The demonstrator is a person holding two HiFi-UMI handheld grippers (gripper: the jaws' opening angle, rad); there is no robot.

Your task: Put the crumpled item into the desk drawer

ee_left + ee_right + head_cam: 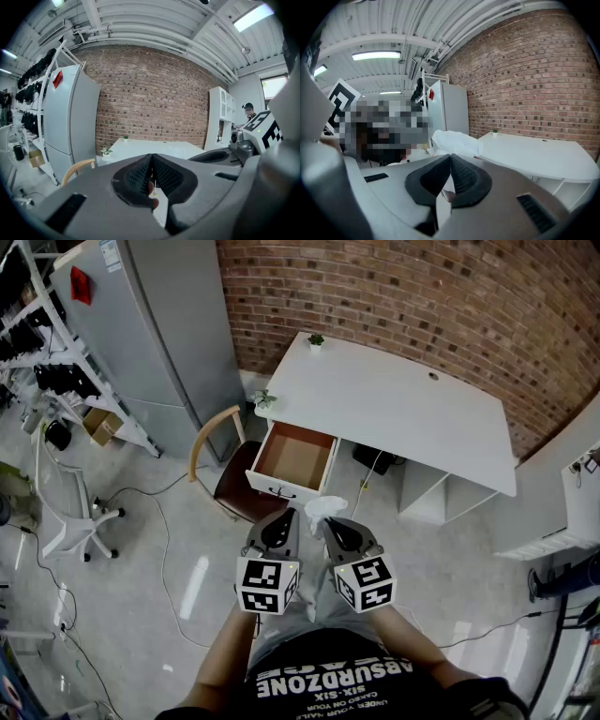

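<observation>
The crumpled white item (322, 510) sticks out from the tips of my right gripper (330, 525), which is shut on it. In the right gripper view the crumpled item (454, 142) bulges just past the closed right gripper (450, 157). My left gripper (281, 519) is held right beside it, and in its own view the left gripper (151, 157) is shut with nothing in it. The white desk (403, 409) stands ahead by the brick wall. Its wooden-lined drawer (293, 457) is pulled open and looks empty, a short way ahead of both grippers.
A wooden chair (222, 454) stands just left of the drawer. A grey cabinet (159, 324), a shelving rack (56, 371) and a white swivel chair (70, 517) fill the left side. Cables (164, 549) trail over the floor. Two small plants (316, 339) sit on the desk.
</observation>
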